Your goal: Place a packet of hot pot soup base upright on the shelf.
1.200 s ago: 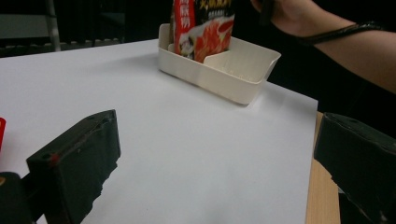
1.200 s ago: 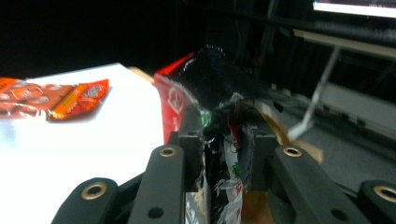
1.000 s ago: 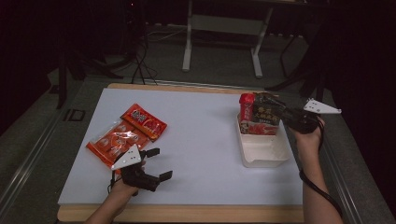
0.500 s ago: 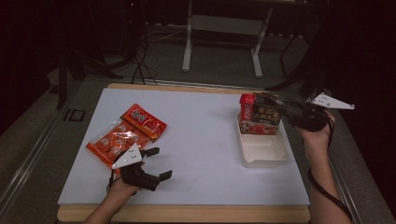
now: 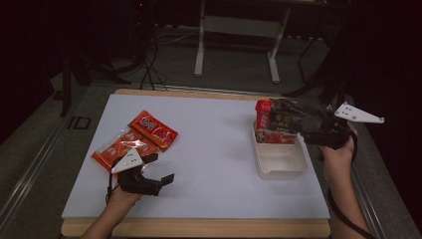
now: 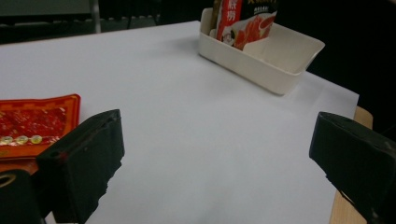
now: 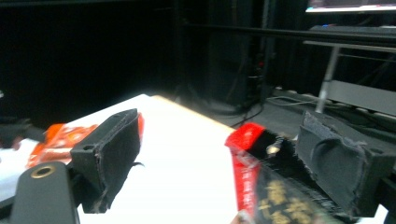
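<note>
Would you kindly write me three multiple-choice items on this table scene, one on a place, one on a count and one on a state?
1. Where does the upright snack packet stand?
A. In the far end of the cream bin
B. On the bare sheet at the table's middle
C. Under the left gripper

2. How many red packets lie flat on the white sheet?
A. None
B. Two
C. Five

3. How do the right gripper's jaws stand?
A. Clamped on the bin's rim
B. Open, pads not pressing the packet
C. Shut on a red flat packet

Answers: 1 A, the upright snack packet sits inside the cream bin at its far end. 2 B, two red packets overlap beside the left gripper. 3 B, the right gripper has just been opening, with clear gaps beside the packet's top.
</note>
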